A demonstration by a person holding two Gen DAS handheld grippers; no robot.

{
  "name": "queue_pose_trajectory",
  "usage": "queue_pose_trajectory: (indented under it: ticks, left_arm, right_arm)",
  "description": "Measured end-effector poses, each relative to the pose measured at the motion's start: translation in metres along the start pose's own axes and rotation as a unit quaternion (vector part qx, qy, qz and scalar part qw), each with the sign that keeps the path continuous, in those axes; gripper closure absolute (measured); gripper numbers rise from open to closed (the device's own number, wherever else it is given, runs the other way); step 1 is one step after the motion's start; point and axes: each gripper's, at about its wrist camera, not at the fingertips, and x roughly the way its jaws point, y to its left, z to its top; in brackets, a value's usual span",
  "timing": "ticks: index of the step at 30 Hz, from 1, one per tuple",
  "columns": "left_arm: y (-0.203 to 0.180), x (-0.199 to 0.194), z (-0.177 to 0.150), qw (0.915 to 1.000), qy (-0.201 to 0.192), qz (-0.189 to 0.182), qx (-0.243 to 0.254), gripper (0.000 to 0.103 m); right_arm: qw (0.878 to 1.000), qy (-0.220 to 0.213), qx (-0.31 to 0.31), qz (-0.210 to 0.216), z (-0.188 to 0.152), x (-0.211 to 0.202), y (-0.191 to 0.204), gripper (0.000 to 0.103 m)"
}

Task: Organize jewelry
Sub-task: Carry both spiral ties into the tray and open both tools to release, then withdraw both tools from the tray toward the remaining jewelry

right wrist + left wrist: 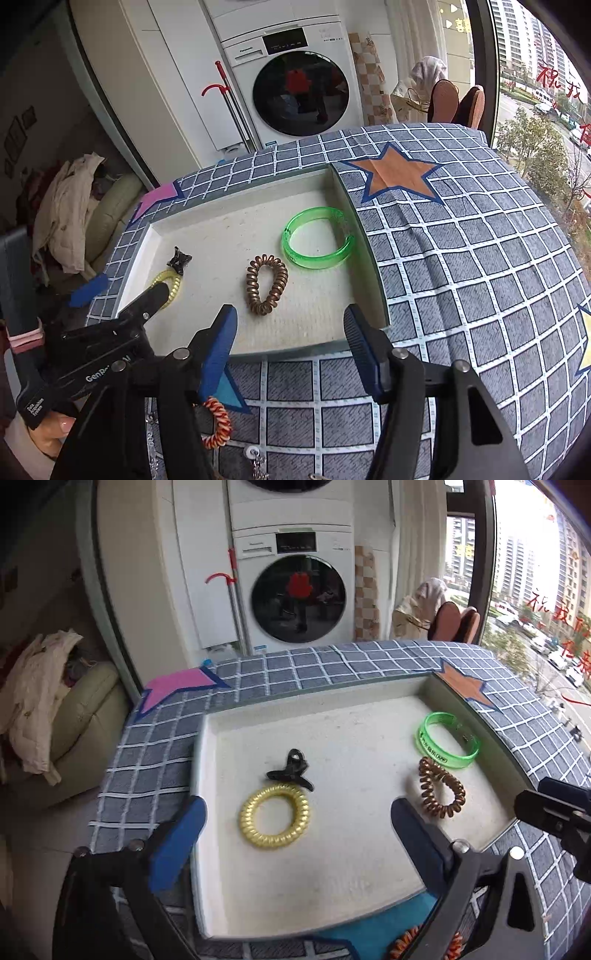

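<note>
A shallow white tray sits on a grey checked cloth. In it lie a yellow coil ring, a black claw clip, a brown coil ring and a green bangle. My left gripper is open over the tray's near half, its fingers either side of the yellow ring. My right gripper is open and empty above the tray's near edge. An orange striped coil tie lies on the cloth in front of the tray.
Star patches mark the cloth: pink, orange, teal, yellow. A small chain piece lies near the striped tie. A washing machine stands beyond the table, a window to the right.
</note>
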Motion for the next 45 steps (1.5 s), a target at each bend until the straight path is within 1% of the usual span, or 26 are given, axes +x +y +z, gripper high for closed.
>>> queue_pose_trajectory:
  ticks: [4,6,8,11,13,16,20,23,27,33,37,42,44,45]
  left_arm:
    - [0.002,-0.009,-0.004,1.0,0.003,-0.007,0.006,0.0]
    - [0.004,-0.016,-0.01,1.0,0.002,-0.007,0.002,0.0]
    - [0.007,-0.023,-0.016,0.9999,0.002,-0.012,-0.002,0.0]
    - [0.008,-0.033,-0.027,0.9999,0.004,-0.016,0.0,0.0]
    - [0.008,-0.039,-0.035,0.9999,0.005,-0.015,0.002,0.0]
    - [0.008,-0.047,-0.049,0.9996,0.014,-0.025,0.005,0.0]
    - [0.013,-0.061,-0.066,0.9992,0.023,-0.032,-0.007,0.0]
    - [0.018,-0.071,-0.081,0.9992,0.026,-0.028,-0.013,0.0]
    - [0.028,-0.076,-0.105,0.9984,0.046,-0.018,-0.027,0.0]
    - [0.037,-0.074,-0.132,0.9961,0.074,-0.009,-0.047,0.0]
    - [0.038,-0.073,-0.14,0.9949,0.084,-0.003,-0.055,0.0]
    - [0.036,-0.071,-0.143,0.9946,0.089,0.002,-0.053,0.0]
    - [0.036,-0.07,-0.143,0.9945,0.09,0.003,-0.053,0.0]
    - [0.037,-0.07,-0.143,0.9944,0.091,0.003,-0.053,0.0]
  right_arm:
    - [1.0,-0.003,0.004,0.007,-0.005,-0.01,-0.002,0.028]
    - [1.0,-0.005,0.005,0.017,-0.01,-0.015,-0.003,0.019]
    - [1.0,-0.011,0.003,0.028,-0.016,-0.023,-0.003,0.017]
    - [0.999,-0.022,-0.004,0.032,-0.027,-0.034,-0.003,0.015]
    - [0.999,-0.024,-0.008,0.034,-0.035,-0.04,-0.003,0.015]
    - [0.999,-0.016,-0.006,0.037,-0.043,-0.048,-0.006,0.015]
    - [0.999,-0.009,-0.004,0.038,-0.054,-0.057,-0.012,0.014]
    - [0.999,-0.001,0.008,0.036,-0.065,-0.062,-0.021,0.014]
    - [1.0,0.015,0.019,0.018,-0.084,-0.063,-0.034,0.014]
    - [0.998,0.042,0.037,-0.01,-0.113,-0.061,-0.052,0.014]
    - [0.998,0.047,0.023,-0.031,-0.122,-0.06,-0.052,0.014]
    - [0.998,0.042,0.0,-0.039,-0.124,-0.057,-0.041,0.014]
    - [0.998,0.038,-0.006,-0.039,-0.123,-0.056,-0.037,0.015]
    - [0.999,0.036,-0.009,-0.038,-0.123,-0.056,-0.035,0.018]
